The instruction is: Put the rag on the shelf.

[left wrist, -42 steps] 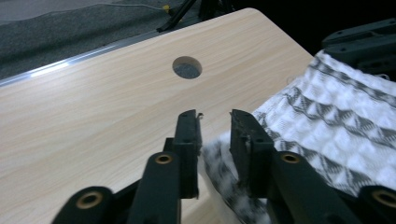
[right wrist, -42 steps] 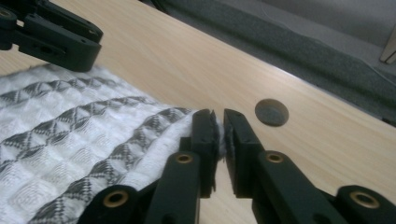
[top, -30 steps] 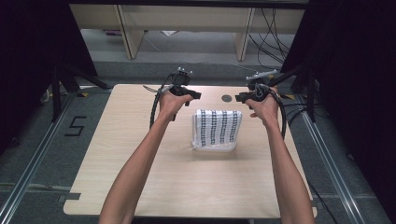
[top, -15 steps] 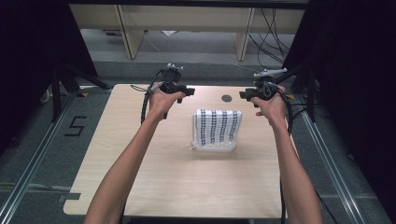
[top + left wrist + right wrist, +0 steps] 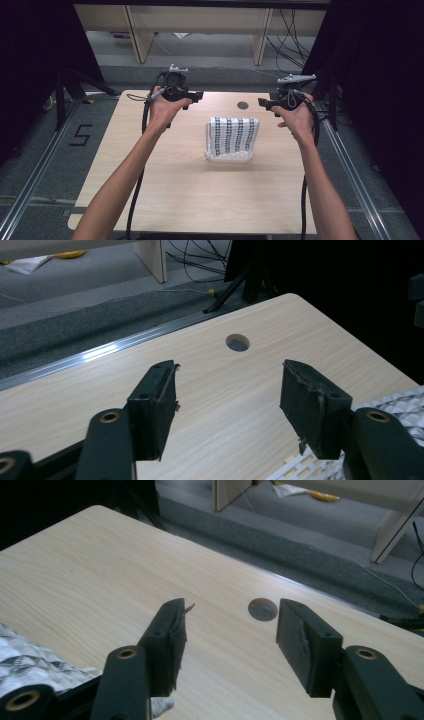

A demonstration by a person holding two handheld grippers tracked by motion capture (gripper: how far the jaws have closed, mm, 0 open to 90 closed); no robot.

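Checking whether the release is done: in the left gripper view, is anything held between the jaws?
No, the left gripper has bare table between its parted jaws.

A light wood desk (image 5: 150, 190) with a round cable hole (image 5: 243, 105) fills the lower middle of the frame. Grey carpet floor (image 5: 210, 50) lies beyond it, crossed by loose cables (image 5: 290, 25) at upper right. Pale furniture legs (image 5: 132, 30) stand along the top. Black curtains (image 5: 35, 60) darken both sides. A "5" (image 5: 81, 135) marks the floor at left.
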